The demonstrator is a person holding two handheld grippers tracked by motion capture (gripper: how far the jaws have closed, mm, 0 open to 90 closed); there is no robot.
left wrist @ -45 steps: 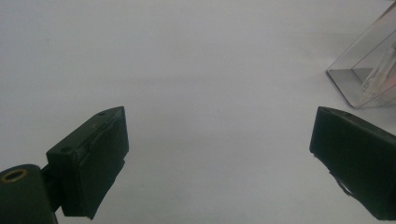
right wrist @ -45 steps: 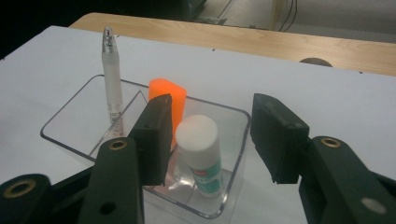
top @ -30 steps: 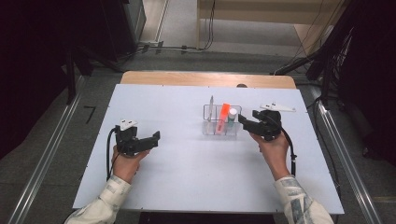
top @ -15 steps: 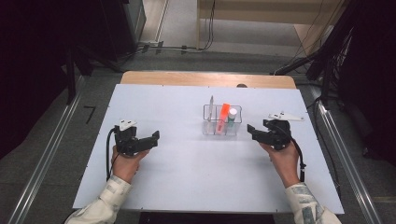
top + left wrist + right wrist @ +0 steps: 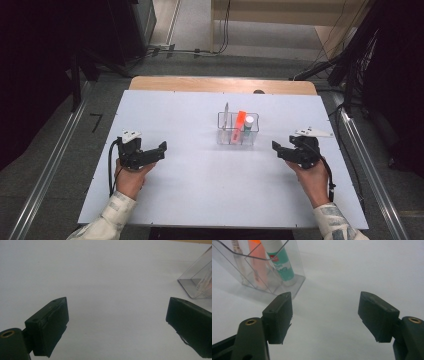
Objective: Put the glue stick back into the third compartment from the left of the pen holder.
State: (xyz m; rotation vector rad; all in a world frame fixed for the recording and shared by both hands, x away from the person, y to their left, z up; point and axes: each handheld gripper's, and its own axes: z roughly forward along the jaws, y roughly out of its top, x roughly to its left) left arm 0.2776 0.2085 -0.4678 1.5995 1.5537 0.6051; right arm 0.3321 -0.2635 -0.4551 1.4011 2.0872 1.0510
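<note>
Both your left gripper and right gripper rest wide open and empty, the right's jaws just opened, flanking the clear organizer so either can reach it.

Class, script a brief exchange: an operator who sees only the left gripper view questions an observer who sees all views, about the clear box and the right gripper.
Operator: What's in the box?
Observer: An orange marker, a green-white tube and a thin pen.
Operator: Is the right gripper holding anything?
Observer: No. Its jaws have just been opening, with nothing between them.
</note>
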